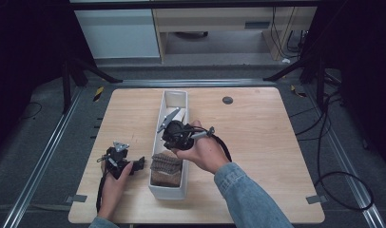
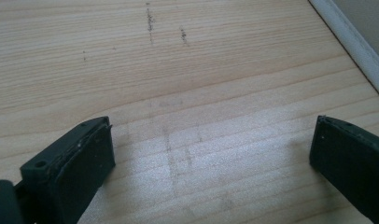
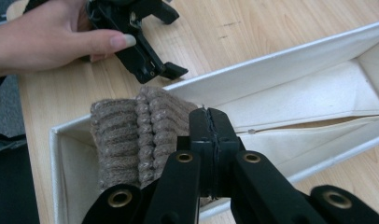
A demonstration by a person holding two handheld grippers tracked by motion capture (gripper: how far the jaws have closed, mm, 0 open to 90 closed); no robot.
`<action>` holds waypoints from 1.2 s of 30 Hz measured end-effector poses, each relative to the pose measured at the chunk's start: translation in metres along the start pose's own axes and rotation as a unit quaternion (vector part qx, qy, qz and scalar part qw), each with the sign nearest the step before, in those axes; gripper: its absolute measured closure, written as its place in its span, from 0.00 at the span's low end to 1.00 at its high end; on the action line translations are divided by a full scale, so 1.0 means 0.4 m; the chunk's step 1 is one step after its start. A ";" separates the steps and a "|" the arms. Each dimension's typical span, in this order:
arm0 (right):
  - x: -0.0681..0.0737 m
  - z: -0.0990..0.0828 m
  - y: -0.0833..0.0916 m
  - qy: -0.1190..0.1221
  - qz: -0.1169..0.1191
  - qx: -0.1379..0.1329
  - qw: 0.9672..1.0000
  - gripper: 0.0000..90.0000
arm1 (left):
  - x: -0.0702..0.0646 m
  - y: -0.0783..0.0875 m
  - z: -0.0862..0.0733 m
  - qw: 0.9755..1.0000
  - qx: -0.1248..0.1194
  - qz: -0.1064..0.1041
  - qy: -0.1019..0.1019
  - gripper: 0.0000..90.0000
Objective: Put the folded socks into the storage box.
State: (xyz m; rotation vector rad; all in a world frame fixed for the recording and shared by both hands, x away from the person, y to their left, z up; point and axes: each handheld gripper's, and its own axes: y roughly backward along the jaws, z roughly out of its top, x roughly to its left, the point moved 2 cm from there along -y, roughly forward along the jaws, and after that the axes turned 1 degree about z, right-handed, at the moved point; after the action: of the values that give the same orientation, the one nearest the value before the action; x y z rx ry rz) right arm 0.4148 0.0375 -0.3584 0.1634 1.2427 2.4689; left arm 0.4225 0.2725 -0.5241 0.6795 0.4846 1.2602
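So, my left gripper (image 1: pixel 134 165) rests on the table (image 1: pixel 257 142) with its jaws spread wide and nothing between them. Just to its right, the brown knitted roll (image 3: pixel 131 135) already sits in the near end of the white box (image 3: pixel 290 65). My right gripper (image 3: pixel 210 126) hangs over the box, jaws pressed together, seemingly empty; the rest of the box is unfilled
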 end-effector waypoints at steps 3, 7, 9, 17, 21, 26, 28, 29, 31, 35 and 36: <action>0.007 -0.005 -0.011 0.002 0.006 0.009 1.000 1.00 | 0.000 0.000 0.000 1.000 0.000 0.000 0.000 0.00; 0.016 -0.018 -0.034 0.004 0.014 0.018 1.000 1.00 | 0.000 0.000 0.000 1.000 0.000 0.000 0.000 0.00; 0.020 -0.024 -0.043 0.003 0.017 0.021 1.000 1.00 | 0.000 0.000 0.000 1.000 0.000 -0.001 0.000 0.00; 0.042 -0.047 -0.052 0.001 0.031 0.020 0.999 1.00 | 0.000 -0.001 0.000 1.000 -0.001 0.000 0.001 0.00; 0.060 -0.066 -0.061 0.003 0.042 0.024 0.999 1.00 | 0.000 -0.001 0.001 1.000 -0.001 0.000 0.000 0.00; 0.080 -0.083 -0.071 0.010 0.051 0.030 0.998 1.00 | 0.000 -0.001 0.001 1.000 -0.001 0.000 0.000 0.00; 0.089 -0.089 -0.074 0.012 0.053 0.033 0.998 1.00 | 0.000 -0.001 0.001 1.000 -0.001 0.000 0.001 0.00; 0.090 -0.091 -0.075 0.013 0.053 0.033 0.998 1.00 | 0.000 -0.001 0.001 1.000 -0.001 0.000 0.001 0.00; 0.092 -0.095 -0.078 0.010 0.054 0.035 0.998 1.00 | 0.000 -0.001 0.001 1.000 -0.001 0.000 0.000 0.00; 0.100 -0.101 -0.082 0.013 0.057 0.037 0.998 1.00 | 0.000 -0.001 0.000 1.000 -0.001 0.000 0.001 0.00; 0.102 -0.103 -0.084 0.014 0.058 0.036 0.998 1.00 | 0.000 -0.001 0.000 1.000 -0.002 0.000 0.001 0.00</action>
State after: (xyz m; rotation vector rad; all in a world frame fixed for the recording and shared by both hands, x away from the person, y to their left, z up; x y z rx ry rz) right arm 0.3754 0.0400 -0.4123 0.2268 1.3715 2.5332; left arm 0.4230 0.2724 -0.5243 0.6760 0.4833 1.2610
